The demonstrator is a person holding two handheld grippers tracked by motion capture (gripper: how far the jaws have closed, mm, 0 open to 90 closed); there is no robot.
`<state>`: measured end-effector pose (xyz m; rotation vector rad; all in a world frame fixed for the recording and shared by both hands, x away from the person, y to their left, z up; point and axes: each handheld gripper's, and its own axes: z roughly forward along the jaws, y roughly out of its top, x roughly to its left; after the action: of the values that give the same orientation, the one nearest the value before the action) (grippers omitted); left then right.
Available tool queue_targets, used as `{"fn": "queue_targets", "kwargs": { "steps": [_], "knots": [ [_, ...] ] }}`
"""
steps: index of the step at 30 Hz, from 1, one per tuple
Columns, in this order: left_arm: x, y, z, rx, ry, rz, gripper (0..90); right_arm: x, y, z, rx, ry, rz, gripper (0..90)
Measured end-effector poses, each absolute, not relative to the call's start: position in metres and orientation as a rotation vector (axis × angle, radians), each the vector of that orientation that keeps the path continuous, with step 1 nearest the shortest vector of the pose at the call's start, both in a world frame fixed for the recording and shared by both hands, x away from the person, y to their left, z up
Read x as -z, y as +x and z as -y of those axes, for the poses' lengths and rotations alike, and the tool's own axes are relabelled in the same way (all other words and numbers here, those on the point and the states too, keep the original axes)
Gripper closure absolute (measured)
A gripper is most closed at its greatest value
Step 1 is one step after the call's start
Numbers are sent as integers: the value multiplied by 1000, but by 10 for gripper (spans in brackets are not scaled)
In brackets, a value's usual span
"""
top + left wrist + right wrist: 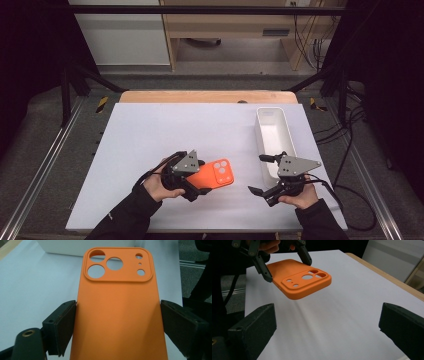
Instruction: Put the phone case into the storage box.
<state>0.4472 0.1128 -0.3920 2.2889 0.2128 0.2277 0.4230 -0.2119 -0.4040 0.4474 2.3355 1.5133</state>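
An orange phone case (218, 173) with a camera cut-out at its far end hangs a little above the white table (160, 130). My left gripper (199, 180) is shut on its two long sides. In the left gripper view the black pads (65, 325) press on both edges of the case (117, 315). My right gripper (260, 175) stands open to the right of the case, nothing between its jaws. In the right gripper view its own gripper (327, 332) faces the case (299, 281) and the left gripper (288, 268) beyond.
A long white bin (272, 131) stands at the right of the table, just behind my right gripper. A wooden edge (205, 96) runs along the far side. Metal rails (45, 165) flank the table, and cables (350, 165) lie at the right.
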Motion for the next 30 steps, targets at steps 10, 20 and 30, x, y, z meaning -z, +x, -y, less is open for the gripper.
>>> {"fn": "queue_targets", "kwargs": {
  "steps": [10, 20, 30],
  "knots": [
    [387, 448, -112, -214, 2260, -183, 157, 402, 420, 207, -1522, 392, -2356, 19],
    [378, 448, -113, -215, 2238, -144, 156, 398, 418, 198, -1507, 327, -2384, 20],
    [375, 449, -102, -211, 2265, -92, 156, 397, 420, 190, -1481, 299, -2410, 22]
  ]
}}
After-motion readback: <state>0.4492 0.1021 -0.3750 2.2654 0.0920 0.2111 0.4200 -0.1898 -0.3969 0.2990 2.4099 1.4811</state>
